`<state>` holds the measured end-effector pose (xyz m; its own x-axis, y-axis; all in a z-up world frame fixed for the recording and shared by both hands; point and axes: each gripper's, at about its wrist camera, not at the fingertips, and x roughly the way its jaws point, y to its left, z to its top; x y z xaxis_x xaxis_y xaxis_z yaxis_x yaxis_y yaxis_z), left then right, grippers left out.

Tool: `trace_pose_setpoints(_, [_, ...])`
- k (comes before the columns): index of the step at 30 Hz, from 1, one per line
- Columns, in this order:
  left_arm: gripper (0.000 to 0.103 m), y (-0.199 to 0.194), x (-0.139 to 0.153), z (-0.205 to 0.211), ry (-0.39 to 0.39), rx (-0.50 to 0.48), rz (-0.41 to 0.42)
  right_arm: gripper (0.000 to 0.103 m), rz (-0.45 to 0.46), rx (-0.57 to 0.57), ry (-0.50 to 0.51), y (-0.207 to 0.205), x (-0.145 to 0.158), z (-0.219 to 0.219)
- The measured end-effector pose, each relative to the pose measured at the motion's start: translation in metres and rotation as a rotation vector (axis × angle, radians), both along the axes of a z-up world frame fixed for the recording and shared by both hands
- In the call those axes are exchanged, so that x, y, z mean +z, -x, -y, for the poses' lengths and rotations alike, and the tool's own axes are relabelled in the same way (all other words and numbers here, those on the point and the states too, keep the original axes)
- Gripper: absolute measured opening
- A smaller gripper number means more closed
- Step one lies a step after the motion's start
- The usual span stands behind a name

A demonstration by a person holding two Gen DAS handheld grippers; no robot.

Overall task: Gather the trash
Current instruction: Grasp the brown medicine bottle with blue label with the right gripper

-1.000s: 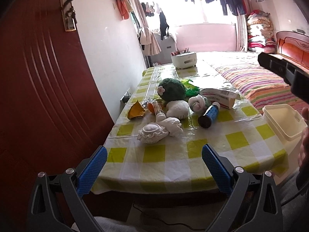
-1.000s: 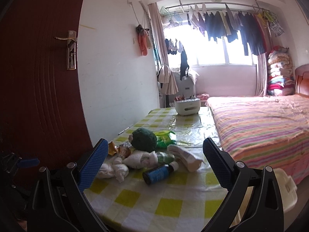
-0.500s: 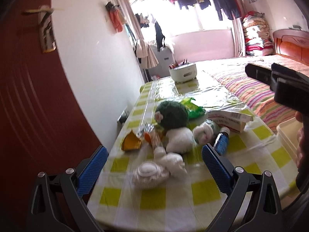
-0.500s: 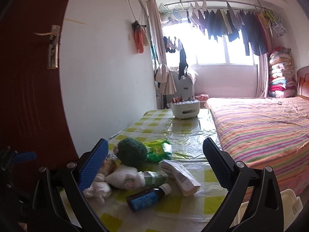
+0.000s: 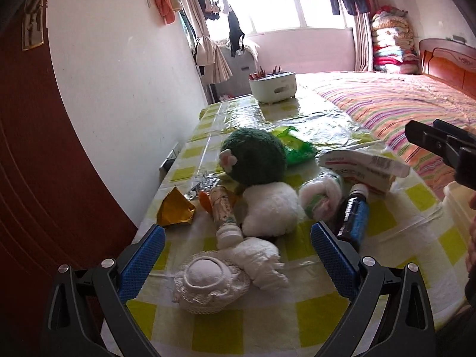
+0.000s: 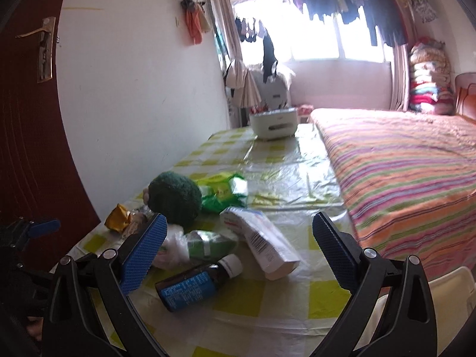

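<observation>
I've got both grippers empty over the near end of the bench [image 5: 297, 321] with its yellow-checked plastic cloth. Left gripper [image 5: 236, 258] has its fingers spread wide, framing the white crocheted round cap [image 5: 208, 285] and the crumpled white tissue wad [image 5: 261, 260] just beside it. Right gripper [image 6: 239, 250] fingers also wide, with the dark brown bottle with blue label and white cap [image 6: 196, 282] lying on its side between them, and the long white cardboard box [image 6: 264, 245] just behind it.

Trash sits in one loose pile: crumpled gold foil wrapper [image 5: 175, 209], green plastic bag [image 5: 294, 148], small white drink bottle [image 5: 223, 211]. The green-and-white plush toy [image 5: 255, 175] in the middle probably isn't trash.

Handling guess: tissue and wrapper are light, soft, crush easily, so pinch at the bulk. Dark bottle looks rigid, smooth, likely to roll; I'd take it across the labelled body. White plastic bin [image 6: 446, 291] at the bench's right edge looks like the drop spot
</observation>
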<state>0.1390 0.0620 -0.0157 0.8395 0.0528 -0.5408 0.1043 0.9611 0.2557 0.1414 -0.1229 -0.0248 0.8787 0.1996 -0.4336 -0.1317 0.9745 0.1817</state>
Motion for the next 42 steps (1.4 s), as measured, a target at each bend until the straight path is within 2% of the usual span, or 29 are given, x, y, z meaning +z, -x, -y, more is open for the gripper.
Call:
trace_pose_setpoints(3, [0.096,-0.002,0.0,-0.01,-0.002,0.021,0.006,0.097,-0.025,0.014,0.041,-0.005,-0.007,-0.008])
trace_pose_setpoints(9, [0.096,-0.009,-0.001,-0.036,0.044,0.043,-0.016,0.097,-0.092,0.039,0.011,-0.011,-0.017,-0.019])
trace_pose_setpoints(12, [0.096,-0.009,-0.003,-0.043,0.04,0.05,-0.02,0.096,-0.143,0.04,0.015,-0.012,-0.025,-0.028])
trace_pose_setpoints(16, [0.096,-0.005,-0.003,-0.046,-0.008,0.064,0.009,0.095,-0.309,-0.005,-0.059,-0.022,-0.047,-0.037])
trace_pose_setpoints(18, [0.096,-0.002,0.0,-0.047,-0.039,0.077,0.035,0.086,-0.383,-0.039,-0.108,-0.028,-0.059,-0.039])
trace_pose_setpoints(21, [0.096,-0.002,0.003,-0.05,-0.057,0.088,0.055,0.081,-0.465,-0.073,-0.159,-0.036,-0.071,-0.044])
trace_pose_setpoints(26, [0.096,-0.004,0.003,-0.064,-0.047,0.113,0.042,0.079,-0.501,-0.101,-0.193,-0.046,-0.074,-0.053])
trace_pose_setpoints(32, [0.096,-0.009,-0.003,-0.073,-0.051,0.134,0.022,0.066,-0.539,-0.068,-0.271,-0.06,-0.08,-0.063])
trace_pose_setpoints(36, [0.096,-0.012,-0.006,-0.077,-0.051,0.145,0.003,0.063,-0.552,-0.071,-0.316,-0.068,-0.084,-0.064])
trace_pose_setpoints(42, [0.096,-0.017,-0.008,-0.075,-0.047,0.146,-0.012,0.059,-0.543,-0.022,-0.293,-0.074,-0.086,-0.064])
